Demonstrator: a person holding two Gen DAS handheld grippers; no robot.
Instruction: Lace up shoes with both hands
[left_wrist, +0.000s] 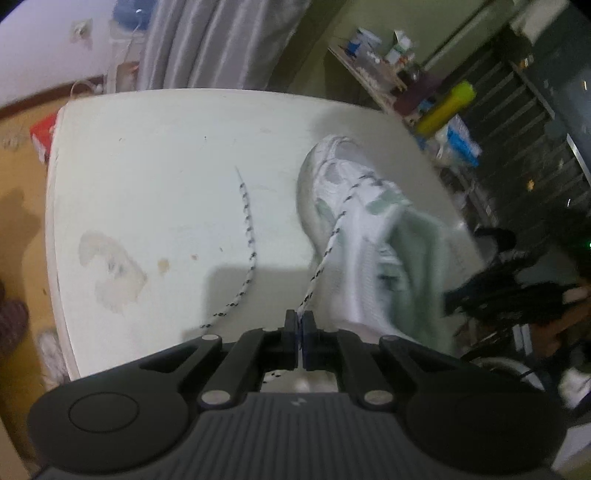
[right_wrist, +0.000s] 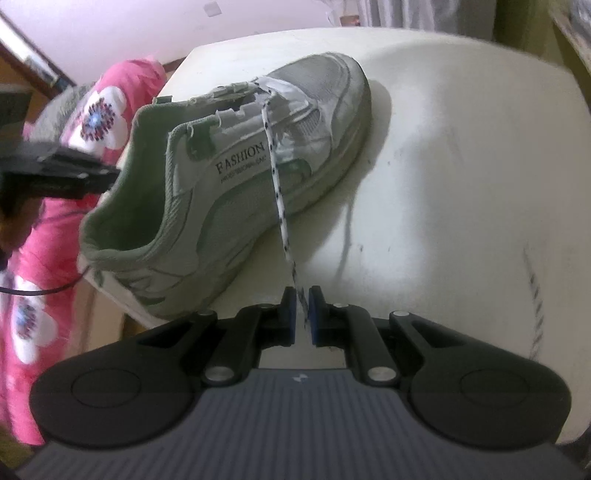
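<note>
Both grippers clamped the lace: left gripper (left_wrist: 299, 325) and right gripper (right_wrist: 303, 310) each pinched a run of lace (right_wrist: 277, 184) leading far-side to the shoe (right_wrist: 229, 177) on the table (right_wrist: 461, 147), heel near.

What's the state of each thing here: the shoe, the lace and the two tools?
shoe: lying tilted on the white table, laced only near the toe.
lace: threaded through front eyelets, both strands pulled out.
left tool: shut on one strand.
right tool: nearly shut, lace between its fingers.
</note>
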